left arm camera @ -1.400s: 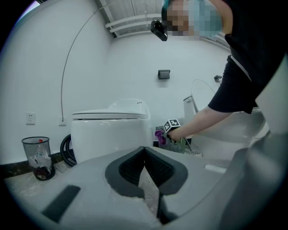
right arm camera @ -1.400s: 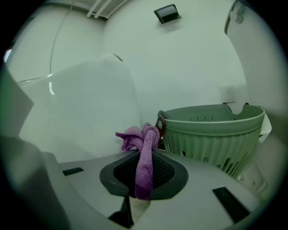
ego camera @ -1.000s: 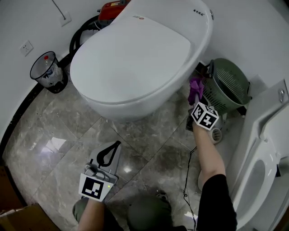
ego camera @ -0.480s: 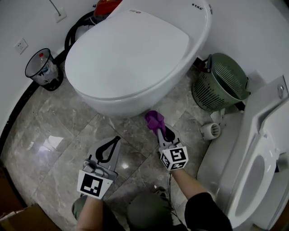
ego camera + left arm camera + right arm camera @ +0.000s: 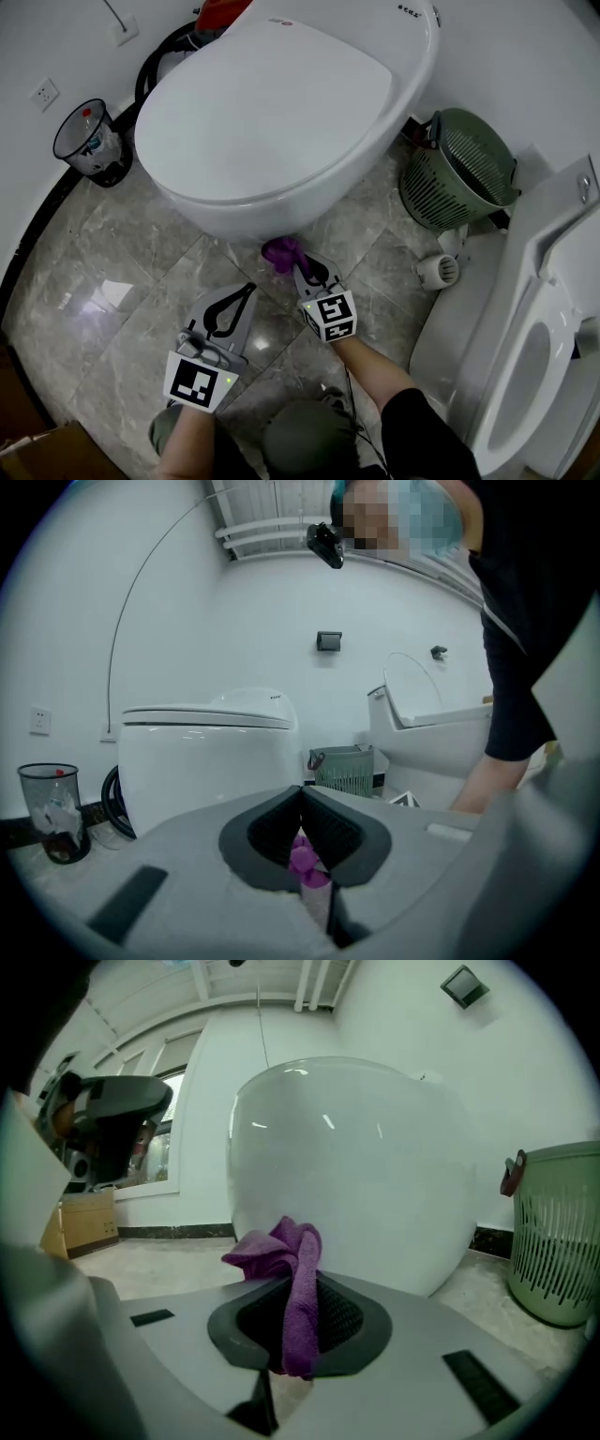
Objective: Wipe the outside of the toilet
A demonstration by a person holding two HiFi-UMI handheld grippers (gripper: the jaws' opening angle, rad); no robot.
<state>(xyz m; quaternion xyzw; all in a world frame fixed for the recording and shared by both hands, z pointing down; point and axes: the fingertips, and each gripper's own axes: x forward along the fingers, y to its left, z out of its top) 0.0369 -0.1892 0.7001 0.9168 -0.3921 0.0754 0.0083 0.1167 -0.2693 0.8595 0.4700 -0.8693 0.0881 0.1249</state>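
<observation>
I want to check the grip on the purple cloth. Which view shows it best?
The right gripper view: the purple cloth sits clamped in the right gripper. The head view shows a small bunch; the left gripper view, a scrap.

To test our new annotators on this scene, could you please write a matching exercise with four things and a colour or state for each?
1. cloth
2. basket
3. bin
4. left gripper

A. green
B. shut, empty
C. black
D. held by the right gripper

Pairs: 1-D, 2-A, 3-C, 4-B
</observation>
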